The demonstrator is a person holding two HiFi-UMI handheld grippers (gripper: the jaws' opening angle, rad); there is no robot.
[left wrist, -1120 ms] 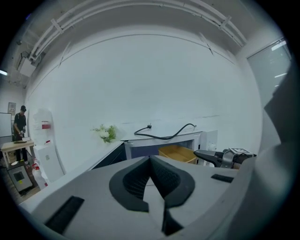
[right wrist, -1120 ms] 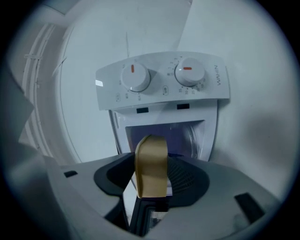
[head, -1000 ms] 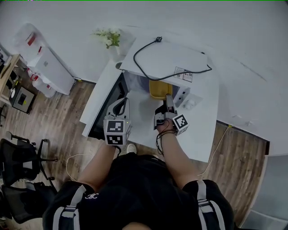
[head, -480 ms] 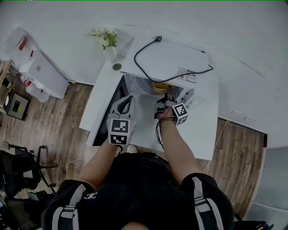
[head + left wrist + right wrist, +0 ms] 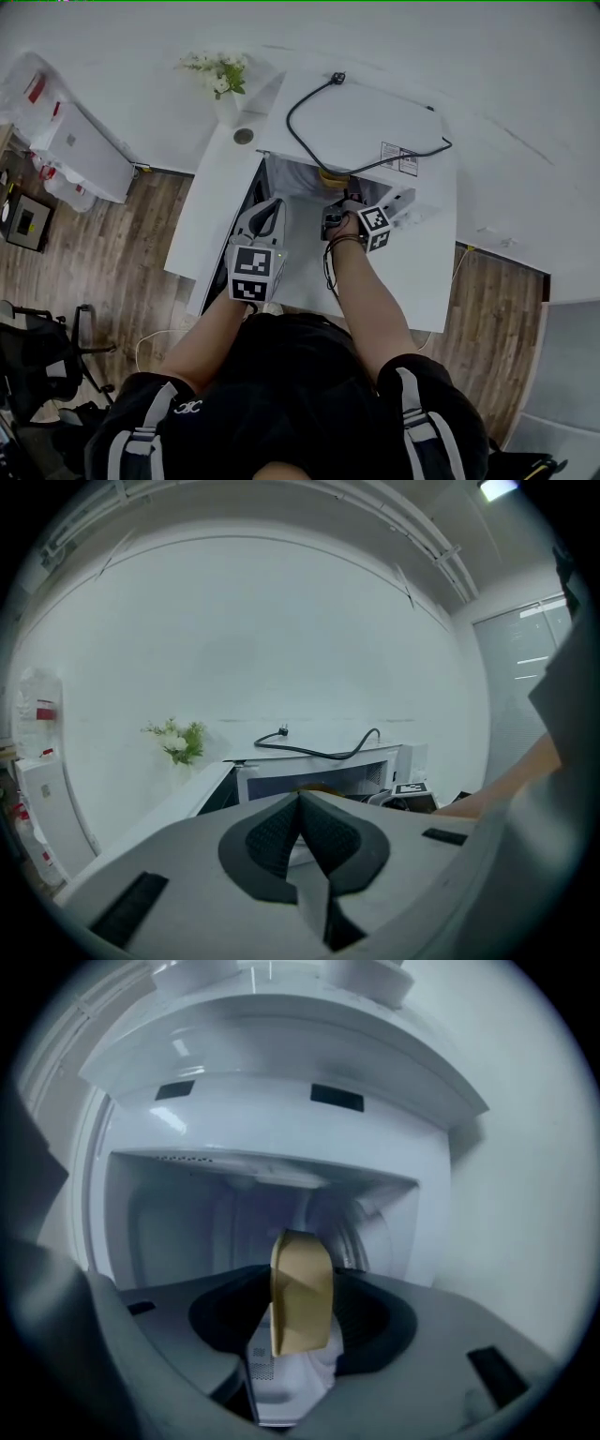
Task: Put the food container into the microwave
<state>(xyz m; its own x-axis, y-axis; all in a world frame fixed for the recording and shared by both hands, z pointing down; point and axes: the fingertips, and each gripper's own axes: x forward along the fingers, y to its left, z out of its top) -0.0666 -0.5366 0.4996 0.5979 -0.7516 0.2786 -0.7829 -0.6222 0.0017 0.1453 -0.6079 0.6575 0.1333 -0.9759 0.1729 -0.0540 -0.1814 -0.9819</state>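
White wall and wood-plank floor [image 5: 112,244] surround a white table [image 5: 429,267] that carries a white microwave [image 5: 375,122], its dark-windowed door [image 5: 225,234] swung open to the left.

The right tool [image 5: 300,1309] is pinched on the food container [image 5: 300,1302], its dark ribbed pads pressing a thin, matte yellow wall seen edge-on. From above, the right tool [image 5: 334,197] reaches into the mouth of the oven. Only a sliver of the yellow food container [image 5: 329,175] shows there, under the front edge of the top. The pale, smooth cavity opens straight ahead of it. Whether the container rests on the cavity floor cannot be told.

The left tool [image 5: 300,803] has its pads pressed together with nothing between them. It hangs near the open door, left of the right arm [image 5: 265,214], with a black-and-white square marker on its cube.

A black power cord [image 5: 337,79] lies looped on the microwave's flat top. A small printed label [image 5: 400,157] sits at the top's near right corner, its writing too small to read. White flowers with green leaves [image 5: 217,73] stand at the table's far left corner.
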